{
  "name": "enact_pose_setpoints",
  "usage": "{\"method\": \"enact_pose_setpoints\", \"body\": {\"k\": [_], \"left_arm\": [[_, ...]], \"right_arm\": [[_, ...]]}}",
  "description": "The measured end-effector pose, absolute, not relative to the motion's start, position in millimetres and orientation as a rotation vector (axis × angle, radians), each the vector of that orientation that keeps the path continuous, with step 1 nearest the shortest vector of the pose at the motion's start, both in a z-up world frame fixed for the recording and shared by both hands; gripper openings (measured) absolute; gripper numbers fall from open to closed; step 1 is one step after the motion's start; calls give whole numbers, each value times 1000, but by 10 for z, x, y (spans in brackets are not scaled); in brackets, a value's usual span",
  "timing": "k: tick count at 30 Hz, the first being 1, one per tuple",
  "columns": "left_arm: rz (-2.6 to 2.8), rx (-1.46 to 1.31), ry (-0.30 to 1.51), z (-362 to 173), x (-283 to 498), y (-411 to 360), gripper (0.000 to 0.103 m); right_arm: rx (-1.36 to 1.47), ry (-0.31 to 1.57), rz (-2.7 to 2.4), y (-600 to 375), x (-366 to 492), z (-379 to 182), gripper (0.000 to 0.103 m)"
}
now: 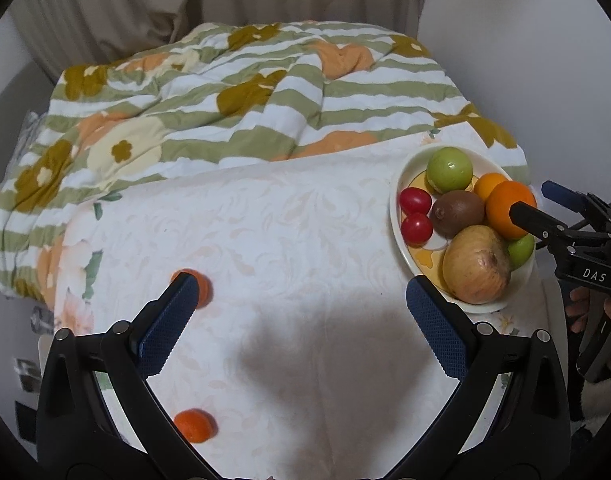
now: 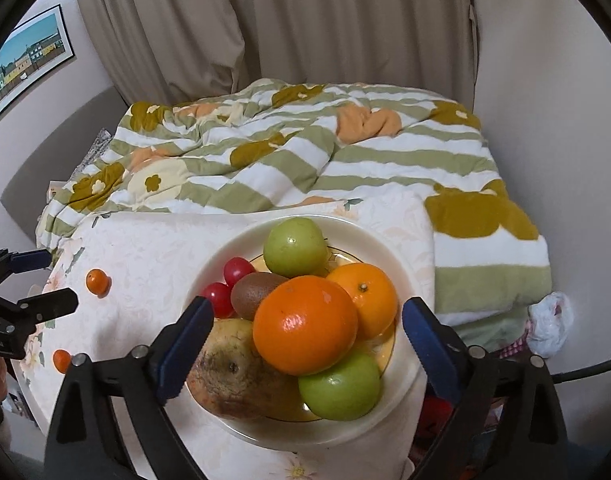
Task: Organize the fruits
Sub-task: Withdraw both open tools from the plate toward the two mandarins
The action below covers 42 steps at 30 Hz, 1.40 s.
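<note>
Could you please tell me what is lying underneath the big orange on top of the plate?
The big orange rests on a green apple, a kiwi, a smaller orange and a yellowish pear-like fruit. The plate surface directly beneath it is covered.

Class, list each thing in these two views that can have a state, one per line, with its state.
Left hand-held gripper: open, empty, above the cloth.
Right hand-held gripper: open, empty, over the plate.
Plate: upright, loaded with fruit.
Large orange: on top of the pile, ungripped.
Two small oranges: loose on the cloth, outside the plate.
Quilt: rumpled.
Curtain: drawn.
</note>
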<state>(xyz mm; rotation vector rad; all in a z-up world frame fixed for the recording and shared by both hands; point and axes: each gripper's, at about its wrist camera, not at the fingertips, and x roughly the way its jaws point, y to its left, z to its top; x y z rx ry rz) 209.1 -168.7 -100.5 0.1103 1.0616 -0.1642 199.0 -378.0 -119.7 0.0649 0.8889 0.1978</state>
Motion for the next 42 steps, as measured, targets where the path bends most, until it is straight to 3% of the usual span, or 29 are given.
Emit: {"method": "enact_pose_setpoints", "body": {"k": [20, 42], "left_arm": [[-24, 95, 943, -501, 1423, -1278, 103], [-262, 109, 867, -354, 1617, 382, 103]], "right_arm": [[-8, 847, 260, -3628, 1625, -706, 94], [29, 829, 56, -2004, 1018, -392, 94]]}}
